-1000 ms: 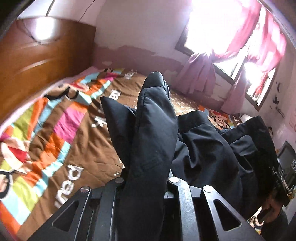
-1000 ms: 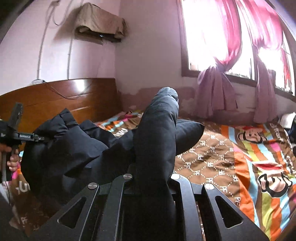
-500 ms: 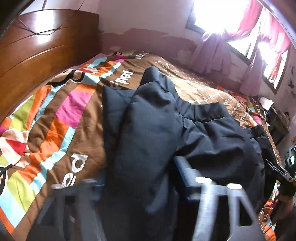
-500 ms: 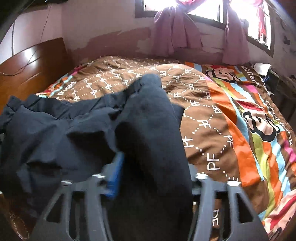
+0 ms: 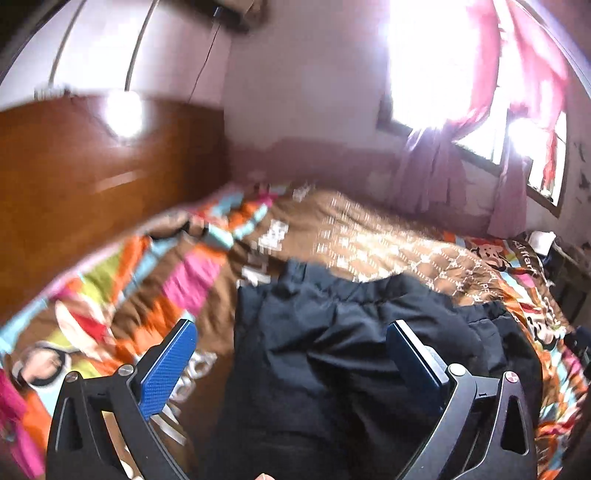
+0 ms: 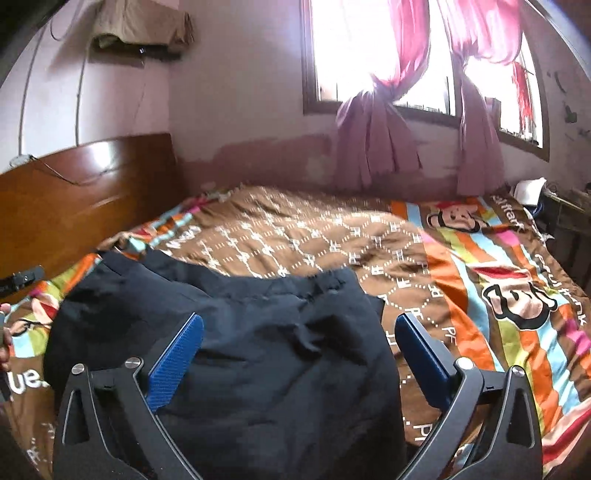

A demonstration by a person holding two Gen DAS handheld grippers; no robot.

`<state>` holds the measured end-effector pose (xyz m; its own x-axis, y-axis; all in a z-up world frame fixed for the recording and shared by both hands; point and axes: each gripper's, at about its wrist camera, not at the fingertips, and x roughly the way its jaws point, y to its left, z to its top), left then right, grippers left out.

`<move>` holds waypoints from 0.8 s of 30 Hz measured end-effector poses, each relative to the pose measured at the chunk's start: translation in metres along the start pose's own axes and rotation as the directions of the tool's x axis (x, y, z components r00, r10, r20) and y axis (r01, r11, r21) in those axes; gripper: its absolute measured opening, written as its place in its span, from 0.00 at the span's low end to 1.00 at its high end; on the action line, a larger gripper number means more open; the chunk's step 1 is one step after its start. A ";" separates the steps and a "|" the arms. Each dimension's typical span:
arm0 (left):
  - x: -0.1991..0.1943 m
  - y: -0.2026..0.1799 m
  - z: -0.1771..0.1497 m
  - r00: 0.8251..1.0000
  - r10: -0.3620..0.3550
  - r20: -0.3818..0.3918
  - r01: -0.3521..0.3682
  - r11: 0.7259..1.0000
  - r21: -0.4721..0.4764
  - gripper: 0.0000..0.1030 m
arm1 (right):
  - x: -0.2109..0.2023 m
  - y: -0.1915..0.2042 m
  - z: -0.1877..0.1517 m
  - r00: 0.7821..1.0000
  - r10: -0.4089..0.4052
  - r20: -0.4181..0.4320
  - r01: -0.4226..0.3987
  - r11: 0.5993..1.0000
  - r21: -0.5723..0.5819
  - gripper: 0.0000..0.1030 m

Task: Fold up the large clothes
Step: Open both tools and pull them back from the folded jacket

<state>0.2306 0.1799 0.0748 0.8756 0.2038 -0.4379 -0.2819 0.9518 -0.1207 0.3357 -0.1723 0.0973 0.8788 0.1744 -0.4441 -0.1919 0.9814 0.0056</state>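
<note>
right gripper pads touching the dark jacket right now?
Cannot tell. In the right wrist view the right gripper is open, with the jacket lying between and beyond both blue pads, but no plain gap or contact shows.

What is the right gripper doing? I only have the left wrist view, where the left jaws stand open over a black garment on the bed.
Observer: The right gripper is open too. Its jaws are wide apart above the black garment, with nothing between them.
Operator: Does the garment's right edge hang off the bed?
Observer: No. That edge lies on the bedspread, and striped cover shows beyond it.
Operator: What is the dark blur at the top of my view?
Observer: A tan cloth draped over something mounted high on the wall.
</note>
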 end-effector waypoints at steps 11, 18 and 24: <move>-0.100 -0.038 0.000 0.988 -0.054 0.142 0.041 0.995 0.093 1.00 | -0.090 0.016 0.001 0.985 0.026 0.168 -0.029 0.999 0.015 0.99; -0.160 -0.051 -0.011 0.971 -0.041 0.235 0.020 0.995 0.094 1.00 | -0.150 0.027 -0.007 0.967 0.041 0.250 -0.042 0.999 -0.002 0.99; -0.199 -0.059 -0.021 0.959 -0.053 0.280 0.021 0.993 0.116 1.00 | -0.190 0.036 -0.019 0.955 0.049 0.294 -0.045 0.999 -0.018 0.99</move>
<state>0.0644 0.0784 0.1499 0.9640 0.2090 -0.1641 -0.2160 0.9761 -0.0256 0.1535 -0.1717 0.1651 0.9579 0.2380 -0.1605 -0.2397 0.9708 0.0094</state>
